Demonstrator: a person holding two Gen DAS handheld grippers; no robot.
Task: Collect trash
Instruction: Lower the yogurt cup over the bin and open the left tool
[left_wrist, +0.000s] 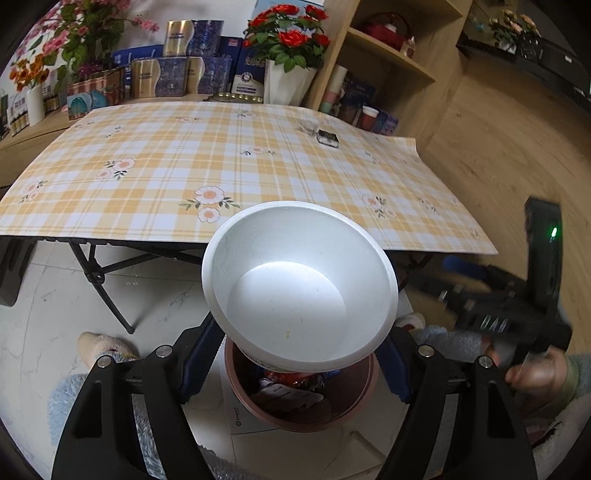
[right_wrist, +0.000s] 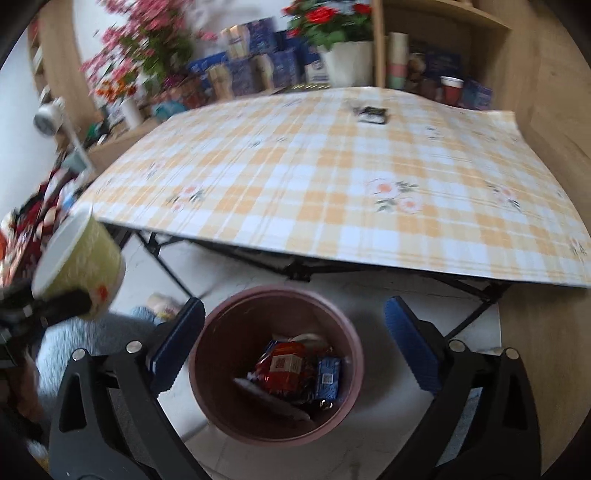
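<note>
My left gripper (left_wrist: 299, 354) is shut on a white paper bowl (left_wrist: 295, 288) with a yellow-green outside (right_wrist: 83, 260), held tilted just above a pink trash bin (left_wrist: 301, 410). The bin (right_wrist: 275, 363) stands on the floor in front of the table and holds red and blue wrappers (right_wrist: 291, 367). My right gripper (right_wrist: 293, 339) is open and empty, hovering over the bin's mouth. It also shows at the right of the left wrist view (left_wrist: 517, 306). A small dark wrapper (left_wrist: 328, 138) and a clear crumpled piece (left_wrist: 308, 127) lie at the table's far right.
A folding table with a yellow plaid cloth (left_wrist: 229, 173) stands ahead. Flower pots (left_wrist: 288, 74) and boxes (left_wrist: 177, 70) line the back. A wooden shelf (left_wrist: 391, 62) stands at the right. The person's slippered feet (left_wrist: 99, 345) are beside the bin.
</note>
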